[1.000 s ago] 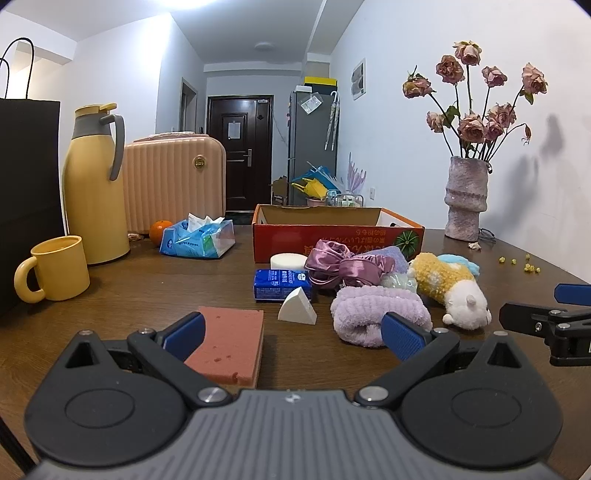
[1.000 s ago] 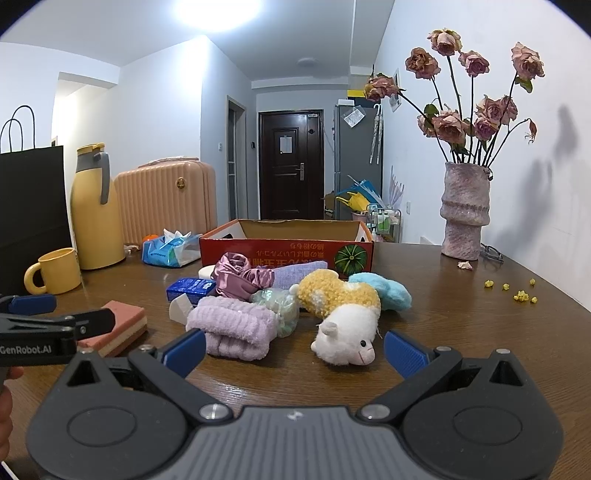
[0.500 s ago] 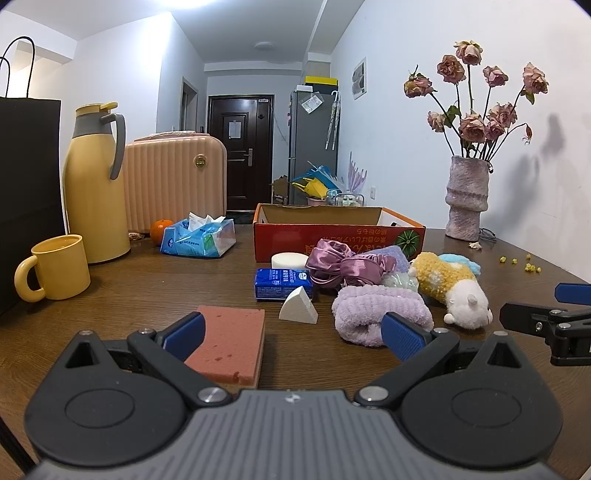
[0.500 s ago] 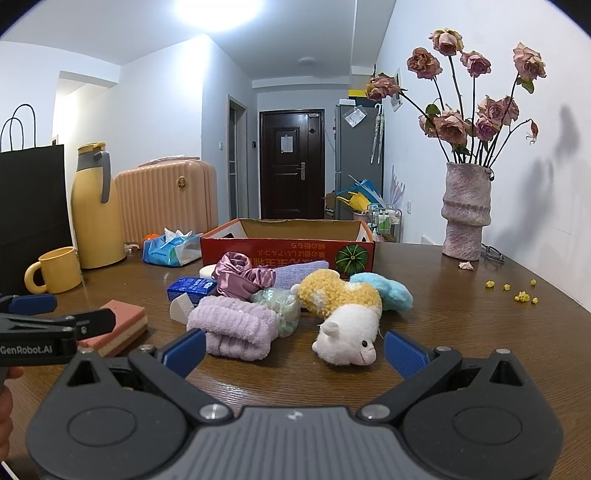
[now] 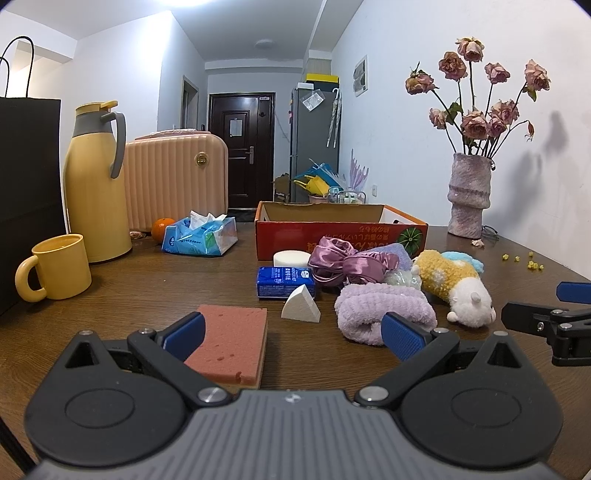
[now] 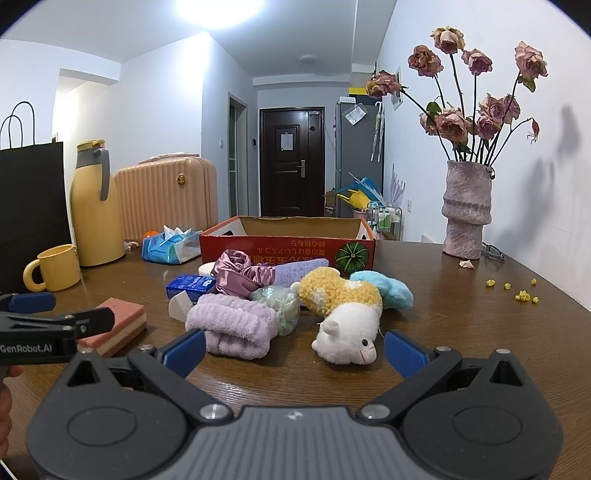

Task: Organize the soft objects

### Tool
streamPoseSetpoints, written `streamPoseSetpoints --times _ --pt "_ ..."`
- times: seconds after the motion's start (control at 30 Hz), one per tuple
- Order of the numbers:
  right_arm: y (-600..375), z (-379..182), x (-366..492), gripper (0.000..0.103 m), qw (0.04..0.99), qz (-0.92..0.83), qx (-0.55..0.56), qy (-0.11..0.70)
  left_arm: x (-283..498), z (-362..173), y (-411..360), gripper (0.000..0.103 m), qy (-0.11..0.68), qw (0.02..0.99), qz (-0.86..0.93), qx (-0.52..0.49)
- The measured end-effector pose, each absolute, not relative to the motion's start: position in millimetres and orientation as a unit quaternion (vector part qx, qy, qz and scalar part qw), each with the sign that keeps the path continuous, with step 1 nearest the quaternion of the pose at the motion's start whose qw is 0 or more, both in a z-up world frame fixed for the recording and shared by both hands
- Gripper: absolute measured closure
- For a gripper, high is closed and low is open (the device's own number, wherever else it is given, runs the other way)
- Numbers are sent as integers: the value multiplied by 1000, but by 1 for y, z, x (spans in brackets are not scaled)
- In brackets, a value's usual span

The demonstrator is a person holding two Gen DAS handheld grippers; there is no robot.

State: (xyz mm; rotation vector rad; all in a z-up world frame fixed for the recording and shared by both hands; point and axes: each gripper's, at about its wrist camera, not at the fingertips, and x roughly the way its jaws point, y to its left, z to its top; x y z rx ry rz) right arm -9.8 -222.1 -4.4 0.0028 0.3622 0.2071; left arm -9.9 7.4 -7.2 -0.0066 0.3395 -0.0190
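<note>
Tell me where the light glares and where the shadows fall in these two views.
Right wrist view: a ceiling light blows out to white; the flowers cast a soft shadow on the wall. Left wrist view: glare at the top edge, the same shadow behind the vase; straight edges bow near the rim.

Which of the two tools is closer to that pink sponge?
Left. The left tool is open, with the pink sponge right at its left finger. The right tool is off to the sponge's right, facing the plush toy.
</note>
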Motion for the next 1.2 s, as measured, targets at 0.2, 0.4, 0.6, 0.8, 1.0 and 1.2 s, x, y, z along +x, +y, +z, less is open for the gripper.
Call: streamPoseSetpoints --times 0.2,0.4,0.6,0.8,1.0,1.2 --pt "-222 -6 -7 0 978 101 0 184 -6 -6 9 0 174 985 -5 2" --pt "-223 -6 -3 0 977 98 -1 190 2 -4 14 0 185 983 1 9" --pt "-223 -9 4 0 975 94 -2 200 14 -7 22 0 203 979 11 13" --pt "-223 -13 11 0 973 90 -2 212 31 -9 29 0 226 974 20 24" --pt "-222 -16 18 0 972 86 -5 220 48 -12 33 0 250 967 25 43" --pt "-220 -18 27 0 970 82 -6 229 73 -16 40 0 296 954 18 44"
